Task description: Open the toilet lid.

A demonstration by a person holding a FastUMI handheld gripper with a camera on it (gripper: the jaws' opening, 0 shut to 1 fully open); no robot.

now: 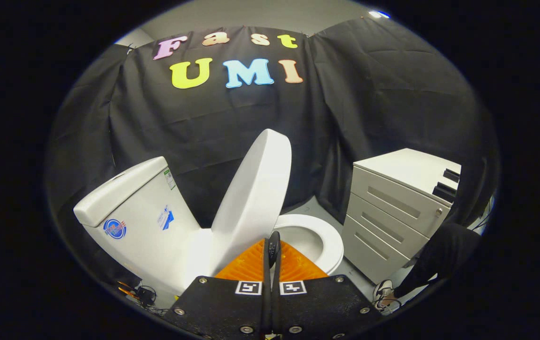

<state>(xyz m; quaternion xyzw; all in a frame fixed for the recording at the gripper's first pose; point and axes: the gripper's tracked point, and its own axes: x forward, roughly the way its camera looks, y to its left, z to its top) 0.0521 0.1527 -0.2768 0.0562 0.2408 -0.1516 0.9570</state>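
A white toilet stands ahead of me, its tank (133,212) off to the left. The white lid (256,189) is raised nearly upright, tilted back toward the tank but apart from it. Below it the seat ring (329,245) and the bowl lie uncovered. My gripper (272,245) is shut, its two fingers pressed together with nothing between them. The fingertips sit just in front of the lid's lower edge, beside the seat, and I cannot tell whether they touch the lid.
A pale drawer cabinet (392,212) stands right of the toilet. A person's dark trouser leg (440,259) and white shoe (383,293) are beside it. Cables (145,297) lie on the floor below the tank. Black cloth walls the booth behind.
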